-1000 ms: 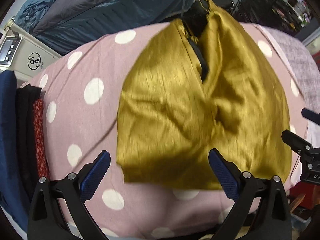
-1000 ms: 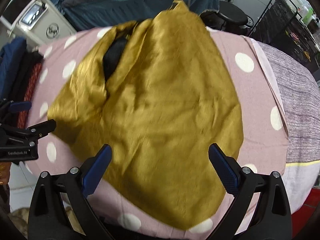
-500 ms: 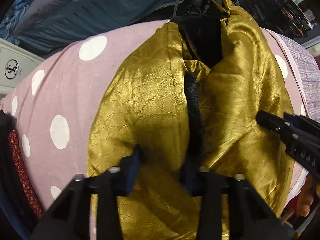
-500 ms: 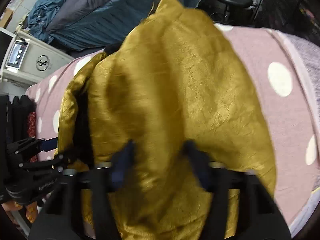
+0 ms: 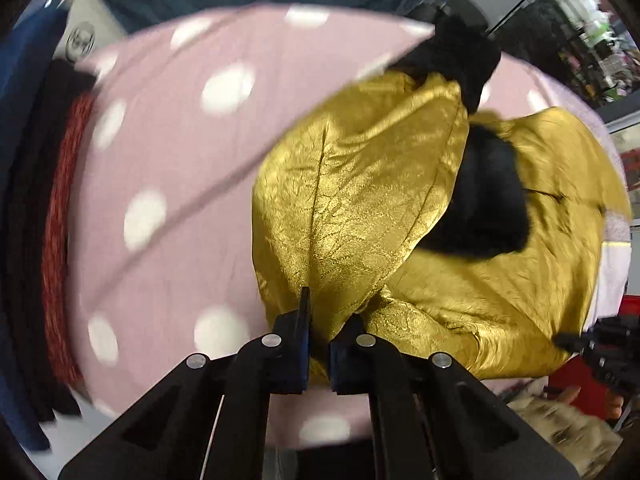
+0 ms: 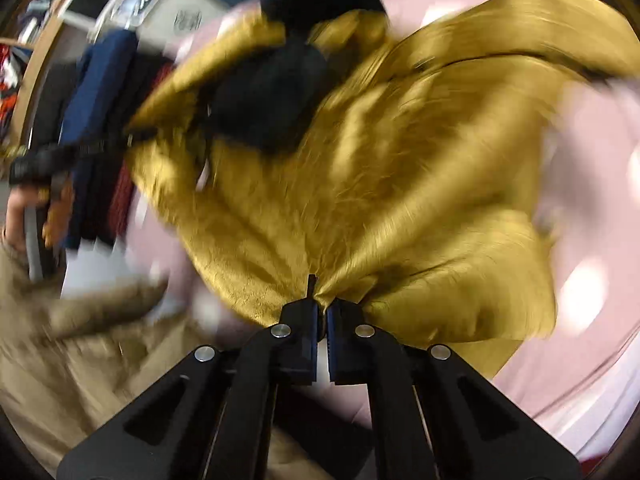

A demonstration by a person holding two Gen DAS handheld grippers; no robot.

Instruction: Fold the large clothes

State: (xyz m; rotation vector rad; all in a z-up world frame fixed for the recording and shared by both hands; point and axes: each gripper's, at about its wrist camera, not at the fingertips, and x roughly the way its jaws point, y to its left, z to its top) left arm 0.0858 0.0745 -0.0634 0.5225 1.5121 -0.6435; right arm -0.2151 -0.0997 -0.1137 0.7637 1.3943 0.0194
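Pinching the gold garment (image 5: 360,216) (image 6: 360,184), both grippers' jaws clamp its near edge.

garment (image 5: 360,208) (image 6: 400,184): shiny gold fabric, crinkled, with black fuzzy lining (image 5: 484,204) showing at the open front | state: bunched, creases fanning from two pinched spots on its near hem | pose: lifted at that edge, blurred | place: over pink polka-dot bed cover (image 5: 168,152)

Your left gripper (image 5: 318,320) is clamped nearly closed, pinching gold fabric (image 5: 360,208). Your right gripper (image 6: 322,314) is likewise clamped on the same fabric.
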